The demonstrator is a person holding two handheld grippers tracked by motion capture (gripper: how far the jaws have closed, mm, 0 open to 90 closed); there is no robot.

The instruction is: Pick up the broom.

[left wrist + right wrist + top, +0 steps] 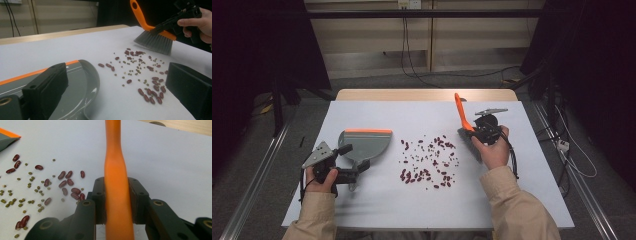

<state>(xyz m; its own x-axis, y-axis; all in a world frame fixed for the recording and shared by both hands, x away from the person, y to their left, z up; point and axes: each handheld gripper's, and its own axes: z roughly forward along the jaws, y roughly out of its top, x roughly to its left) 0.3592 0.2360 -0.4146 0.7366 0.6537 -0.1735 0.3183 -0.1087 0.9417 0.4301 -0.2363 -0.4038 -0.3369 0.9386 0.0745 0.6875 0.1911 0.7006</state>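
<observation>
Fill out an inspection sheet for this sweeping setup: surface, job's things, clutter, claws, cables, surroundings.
Surface: white table, wooden strip at the far edge.
Job's things: grey dustpan with an orange lip, left of the beans; red and small green beans scattered mid-table; orange-handled brush, bristles at the beans' right edge.
Clutter: nothing seen.
Claws: right claw shut on the brush handle; left claw is at the dustpan's handle, grip unclear.
Cables: one trails from each claw; more cross the floor behind and to the right.
Surroundings: rails beside the table, dark curtains, pale wall.
</observation>
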